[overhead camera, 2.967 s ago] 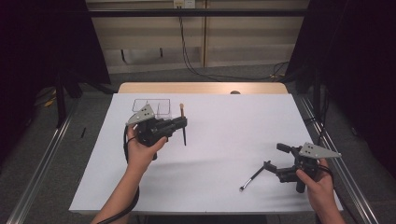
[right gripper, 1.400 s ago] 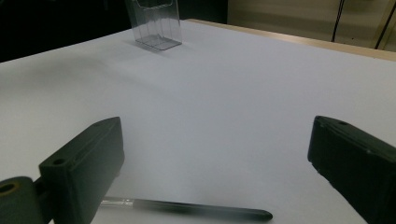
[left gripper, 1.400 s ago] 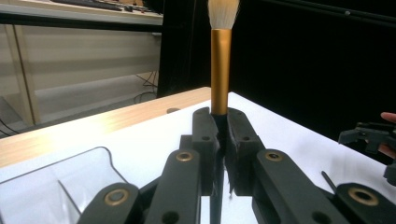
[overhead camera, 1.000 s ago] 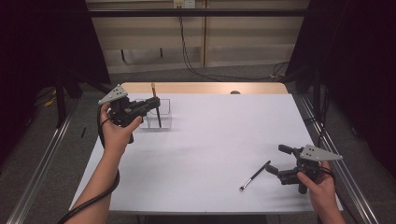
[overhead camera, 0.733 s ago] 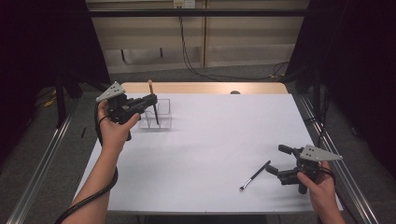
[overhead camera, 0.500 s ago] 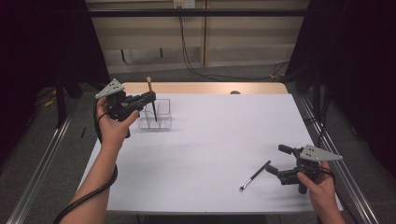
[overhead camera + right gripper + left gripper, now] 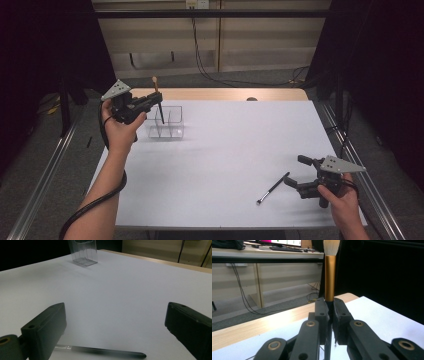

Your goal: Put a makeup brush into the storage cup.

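My left gripper [image 7: 156,100] is shut on a makeup brush [image 7: 159,102] with a gold ferrule [image 7: 330,277] and pale bristles, held upright above a clear plastic organiser [image 7: 166,122] at the table's far left. The brush's dark handle points down at the organiser's left part. My right gripper [image 7: 295,172] stands open low at the table's front right. A second thin dark brush [image 7: 273,188] lies on the white table just left of it, seen between the jaws as the brush [image 7: 100,351] in the right gripper view.
The white table top [image 7: 230,150] ends in a wooden strip [image 7: 225,94] at the far edge. Metal rails [image 7: 45,170] run along both sides. The organiser [image 7: 83,252] stands far off in the right gripper view.
My left gripper has carried the brush from the table's middle left up and back to above the organiser, and it has turned upright. The right gripper has stayed put.
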Available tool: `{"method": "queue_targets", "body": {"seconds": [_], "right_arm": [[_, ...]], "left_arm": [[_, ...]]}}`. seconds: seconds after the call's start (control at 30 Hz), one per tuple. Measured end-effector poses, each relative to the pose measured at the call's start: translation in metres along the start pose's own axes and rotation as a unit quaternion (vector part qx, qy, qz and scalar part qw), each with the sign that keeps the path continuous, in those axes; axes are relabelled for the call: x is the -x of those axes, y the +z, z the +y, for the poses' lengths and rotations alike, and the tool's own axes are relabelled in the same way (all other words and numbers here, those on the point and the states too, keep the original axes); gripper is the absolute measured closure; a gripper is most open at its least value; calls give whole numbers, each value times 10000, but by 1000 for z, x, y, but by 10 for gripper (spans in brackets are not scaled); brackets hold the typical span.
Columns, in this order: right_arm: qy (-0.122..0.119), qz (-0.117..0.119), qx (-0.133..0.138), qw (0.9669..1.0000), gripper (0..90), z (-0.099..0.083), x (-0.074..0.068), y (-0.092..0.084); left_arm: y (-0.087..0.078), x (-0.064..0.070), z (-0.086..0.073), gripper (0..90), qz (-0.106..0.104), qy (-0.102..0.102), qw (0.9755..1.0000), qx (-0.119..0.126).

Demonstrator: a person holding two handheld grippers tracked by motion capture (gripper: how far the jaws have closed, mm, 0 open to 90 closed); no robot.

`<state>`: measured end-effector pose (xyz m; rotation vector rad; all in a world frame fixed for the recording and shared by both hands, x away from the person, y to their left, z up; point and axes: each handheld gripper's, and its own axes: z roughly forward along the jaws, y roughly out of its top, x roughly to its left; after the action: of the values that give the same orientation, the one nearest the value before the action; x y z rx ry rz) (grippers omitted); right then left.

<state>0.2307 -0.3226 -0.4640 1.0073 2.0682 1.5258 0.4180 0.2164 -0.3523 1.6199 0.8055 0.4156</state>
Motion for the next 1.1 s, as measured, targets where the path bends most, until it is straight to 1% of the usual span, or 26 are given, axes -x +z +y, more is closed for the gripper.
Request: {"method": "queue_targets", "body": {"seconds": [0.1, 0.27, 0.33, 0.37, 0.53, 0.6, 0.63, 0.67, 0.7, 0.83, 0.87, 0.9, 0.97, 1.0, 1.1], "right_arm": [[0, -3, 17, 10000, 31, 0, 0, 0], [-4, -2, -11, 10000, 31, 0, 0, 0], [-9, 1, -7, 10000, 31, 0, 0, 0], [-13, 2, -17, 10000, 31, 0, 0, 0], [-22, 9, -20, 10000, 32, 0, 0, 1], [-33, 12, -22, 10000, 32, 0, 0, 1], [-35, 15, -28, 10000, 32, 0, -1, 1], [-46, 20, -30, 10000, 32, 0, -1, 1], [-48, 19, -29, 10000, 32, 0, -1, 1], [-52, 33, -27, 10000, 36, 0, -1, 1], [-55, 36, -26, 10000, 36, 0, -1, 1], [-59, 34, -27, 10000, 36, 0, -1, 0], [-60, 35, -23, 10000, 35, 0, -1, 0], [-62, 33, -24, 10000, 35, 0, -1, 1], [-61, 26, -29, 10000, 35, 0, -1, 1]], "left_arm": [[1, -4, 0, 837, 71, -60, 10000, 24], [3, -10, 0, 837, 192, -56, 9998, 16], [3, -12, 0, 837, 190, -105, 9997, 55], [3, -13, 1, 837, 235, -80, 9997, 35], [4, -18, 1, 836, 338, -125, 9993, 75], [5, -20, 2, 836, 399, -93, 9991, 59], [5, -22, 1, 837, 400, -127, 9991, 63], [5, -22, 1, 836, 422, -132, 9990, 73], [5, -23, 1, 837, 466, -74, 9989, 49], [6, -27, 0, 836, 572, -117, 9982, 107], [6, -29, -1, 836, 571, -157, 9982, 116], [6, -30, 0, 836, 622, -139, 9979, 127], [6, -31, 0, 836, 650, -147, 9977, 132], [6, -32, 1, 836, 697, -109, 9974, 120], [5, -34, 2, 836, 744, -140, 9970, 178]]}}
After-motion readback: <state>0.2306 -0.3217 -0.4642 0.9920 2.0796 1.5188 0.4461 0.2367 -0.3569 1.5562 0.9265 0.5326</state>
